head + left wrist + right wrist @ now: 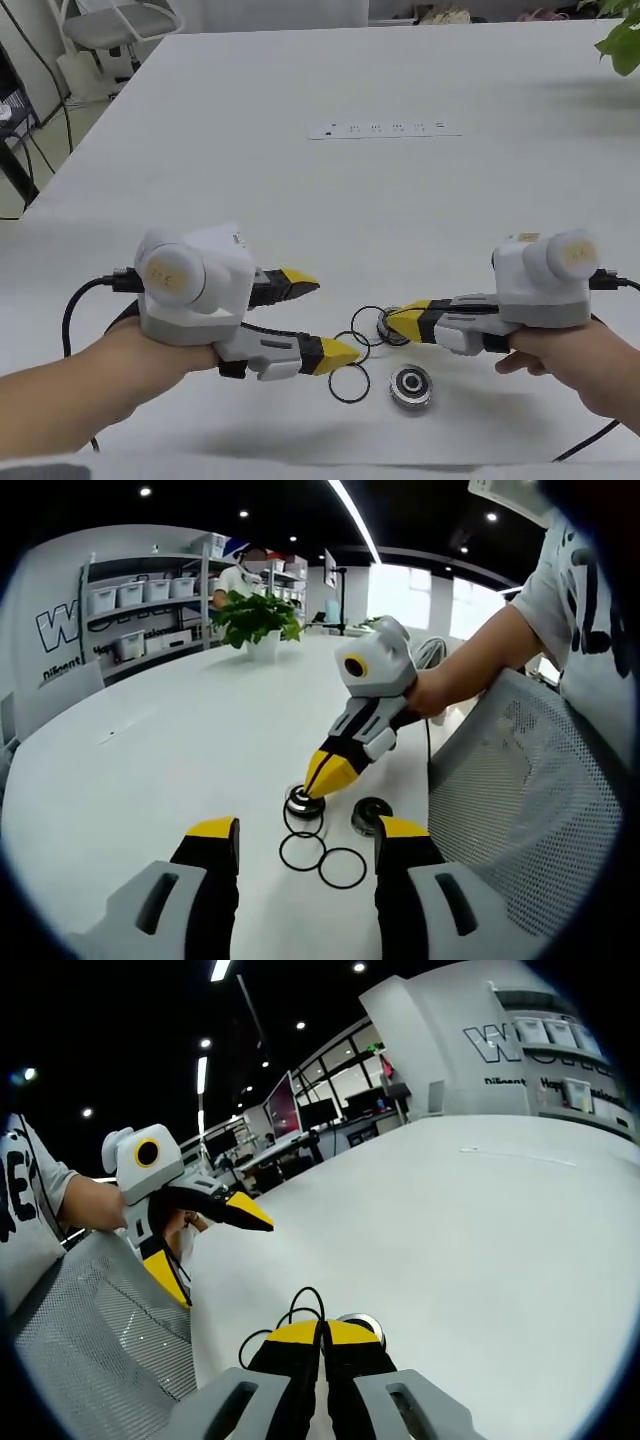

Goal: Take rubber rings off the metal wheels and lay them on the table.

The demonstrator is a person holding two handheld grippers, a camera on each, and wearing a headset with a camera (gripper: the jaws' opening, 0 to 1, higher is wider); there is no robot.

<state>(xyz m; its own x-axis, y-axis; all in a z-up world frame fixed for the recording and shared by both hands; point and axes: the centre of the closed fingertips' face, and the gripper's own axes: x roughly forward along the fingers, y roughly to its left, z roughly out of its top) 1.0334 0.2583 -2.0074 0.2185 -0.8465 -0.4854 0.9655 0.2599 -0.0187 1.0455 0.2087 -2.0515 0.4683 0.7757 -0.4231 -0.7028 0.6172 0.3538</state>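
Rubber rings point(349, 383): three lie flat on the table point(300, 180), clustered just left of the loose wheel point(411, 385); they look already stripped and parked out of the way.
Loose wheel: lies flat, untouched; can't tell if it carries a ring.
Second wheel point(392, 326): just behind the loose wheel, under the right tips.
Right gripper point(405, 322): jaws closed together, tips on the second wheel's rim, probably to peel its ring; can't tell if it has rubber.
Left gripper point(322, 318): jaws wide, empty, left of the loose wheel over the rings; likely waiting to steady a wheel.
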